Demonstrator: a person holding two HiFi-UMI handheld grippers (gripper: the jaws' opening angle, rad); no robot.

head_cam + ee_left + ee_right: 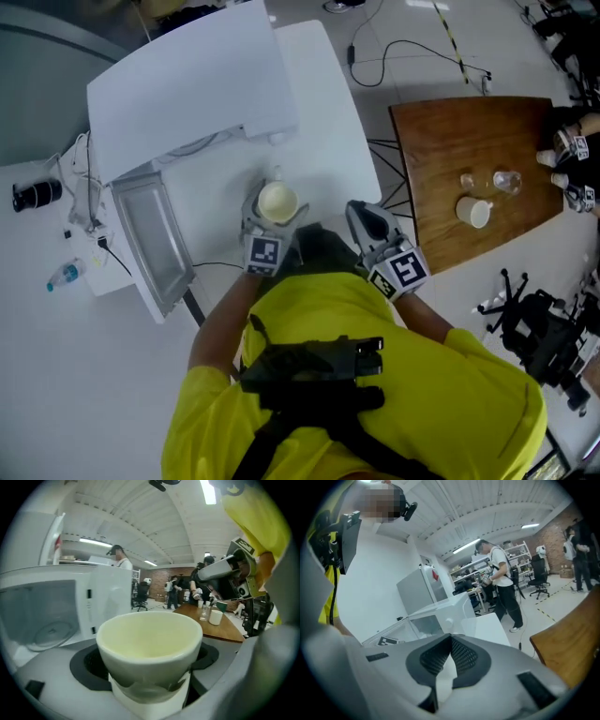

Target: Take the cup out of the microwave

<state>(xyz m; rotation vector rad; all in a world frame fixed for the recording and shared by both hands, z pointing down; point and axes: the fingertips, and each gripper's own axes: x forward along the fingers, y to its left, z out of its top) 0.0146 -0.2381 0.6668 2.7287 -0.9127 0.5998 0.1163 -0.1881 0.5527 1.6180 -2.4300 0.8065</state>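
Observation:
A pale cream cup [277,202] sits in my left gripper [273,217], whose jaws press on its sides; in the left gripper view the cup [150,653] fills the space between the jaws. It is held in the air in front of the person, outside the white microwave [187,89], whose door [155,239] hangs open. The microwave [51,611] shows behind the cup at the left. My right gripper [361,218] hangs just right of the cup with its pads touching at the tips and nothing between them [449,641].
A brown wooden table [478,169] at the right carries a white mug [473,212] and a clear glass [506,180]. A small bottle [64,276] and a black object [36,194] lie on the white table [56,375] at the left. Cables run across the floor.

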